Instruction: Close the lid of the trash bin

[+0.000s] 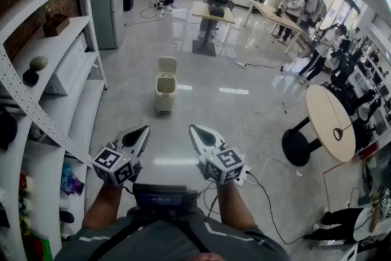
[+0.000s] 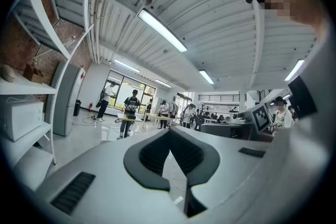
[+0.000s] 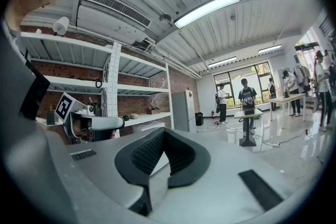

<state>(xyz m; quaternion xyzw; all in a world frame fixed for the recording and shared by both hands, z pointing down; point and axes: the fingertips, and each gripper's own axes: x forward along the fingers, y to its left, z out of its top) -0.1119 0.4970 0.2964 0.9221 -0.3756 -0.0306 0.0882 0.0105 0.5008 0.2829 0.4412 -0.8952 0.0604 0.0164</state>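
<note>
A small cream trash bin stands on the grey floor a few steps ahead of me. Its lid is tipped up and back, so the bin is open. My left gripper and my right gripper are held side by side low in the head view, well short of the bin and touching nothing. In the left gripper view the left gripper has its pad tips together with nothing between them. The right gripper looks the same in its own view. Neither gripper view shows the bin.
A white shelf rack runs along the left, with a grey cabinet behind it. A round table stands at the right. Cables trail over the floor. People work at tables further back.
</note>
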